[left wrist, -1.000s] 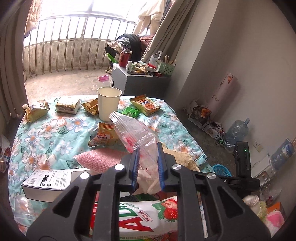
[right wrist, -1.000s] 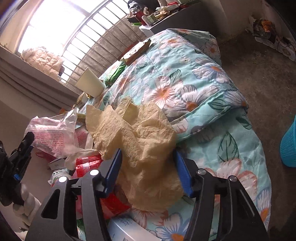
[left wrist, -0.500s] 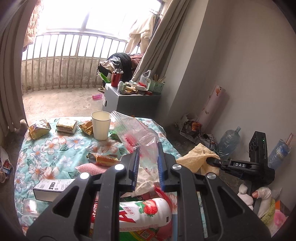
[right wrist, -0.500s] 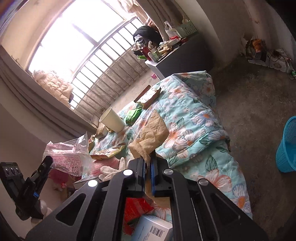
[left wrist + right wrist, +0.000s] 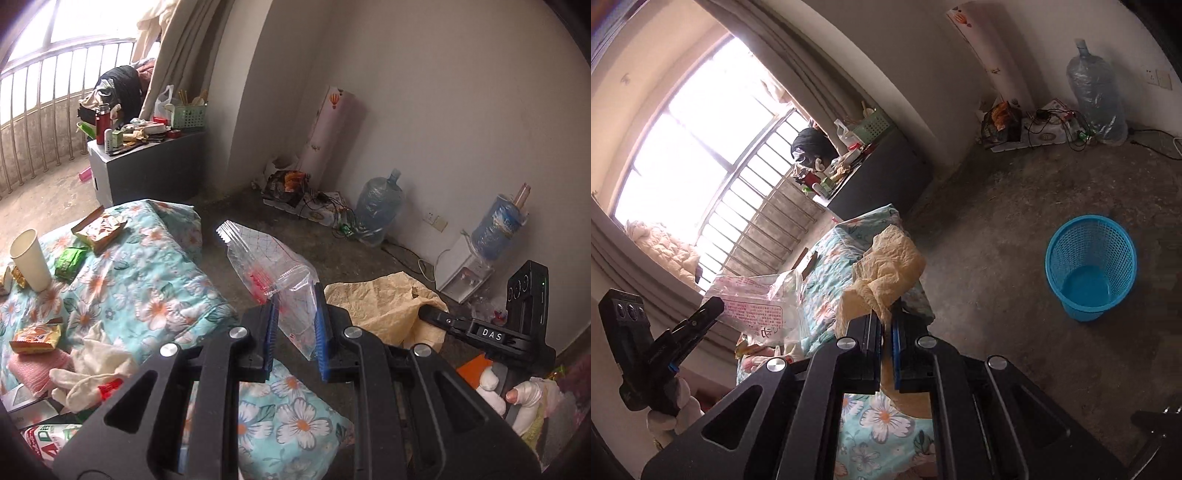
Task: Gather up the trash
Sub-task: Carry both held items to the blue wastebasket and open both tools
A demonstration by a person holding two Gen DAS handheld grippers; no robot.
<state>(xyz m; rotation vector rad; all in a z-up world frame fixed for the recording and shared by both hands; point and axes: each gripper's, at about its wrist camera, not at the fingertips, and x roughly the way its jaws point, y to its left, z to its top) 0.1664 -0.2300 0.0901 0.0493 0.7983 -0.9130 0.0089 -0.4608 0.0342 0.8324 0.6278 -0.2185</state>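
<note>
My left gripper (image 5: 294, 314) is shut on a clear plastic zip bag (image 5: 273, 269) with red print and holds it up over the floor beside the bed. My right gripper (image 5: 886, 325) is shut on a crumpled tan paper (image 5: 890, 266) and holds it in the air; the same paper shows in the left wrist view (image 5: 384, 306). A blue mesh waste basket (image 5: 1091, 266) stands empty on the floor to the right. More trash lies on the floral bedspread (image 5: 147, 280): a paper cup (image 5: 31, 258), snack wrappers (image 5: 99, 229) and a green packet (image 5: 70, 258).
A grey cabinet (image 5: 147, 166) with clutter stands by the window. Water bottles (image 5: 380, 206) and a dispenser (image 5: 465, 269) line the wall, with cables on the floor. White gloves (image 5: 88, 373) and a pink pad (image 5: 33, 369) lie on the bed.
My right gripper shut on the tan paper and lifted it off the bed. Both grippers swung right, away from the bed toward the floor and wall, and the basket came into view.
</note>
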